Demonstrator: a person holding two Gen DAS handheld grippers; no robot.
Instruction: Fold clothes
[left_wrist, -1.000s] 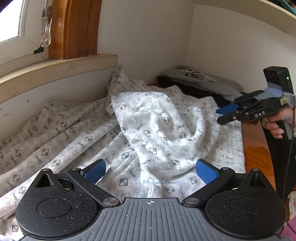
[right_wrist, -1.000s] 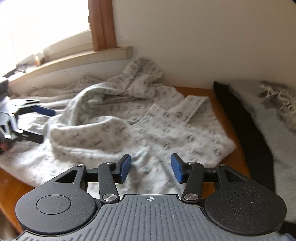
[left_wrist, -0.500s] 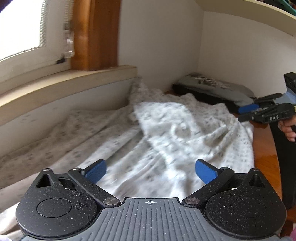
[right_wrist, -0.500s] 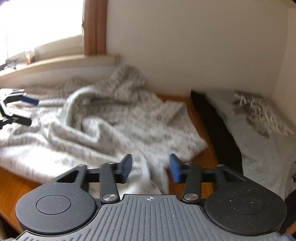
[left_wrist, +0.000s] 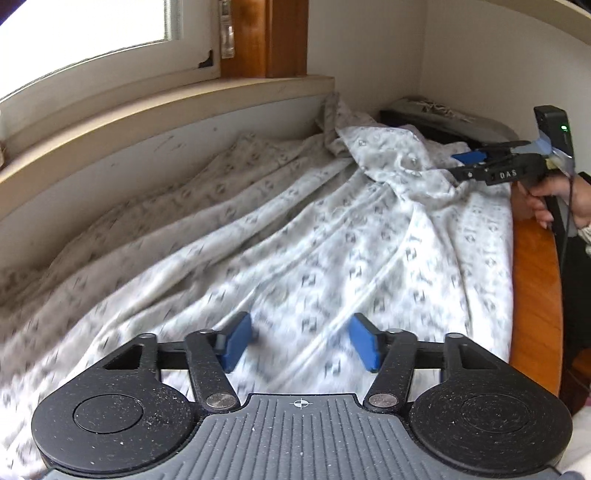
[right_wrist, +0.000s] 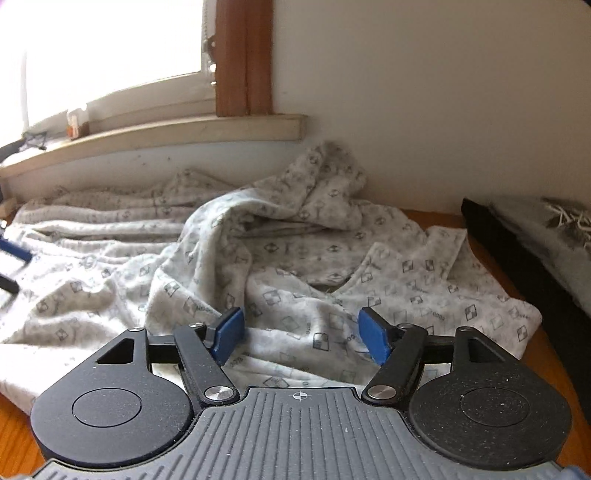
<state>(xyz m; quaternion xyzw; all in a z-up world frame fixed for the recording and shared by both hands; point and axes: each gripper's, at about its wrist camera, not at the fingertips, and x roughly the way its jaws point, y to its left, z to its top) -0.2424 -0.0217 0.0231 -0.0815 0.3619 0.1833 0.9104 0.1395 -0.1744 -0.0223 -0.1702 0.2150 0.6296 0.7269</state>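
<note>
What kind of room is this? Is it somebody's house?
Probably a room in a home. A crumpled white garment with small grey square prints lies on an orange-brown wooden table beneath a wood-framed window with a pale sill, and a grey and black folded pile sits in the corner.

Blown-out window (right_wrist: 110, 48) daylight, motion blur, fisheye
</note>
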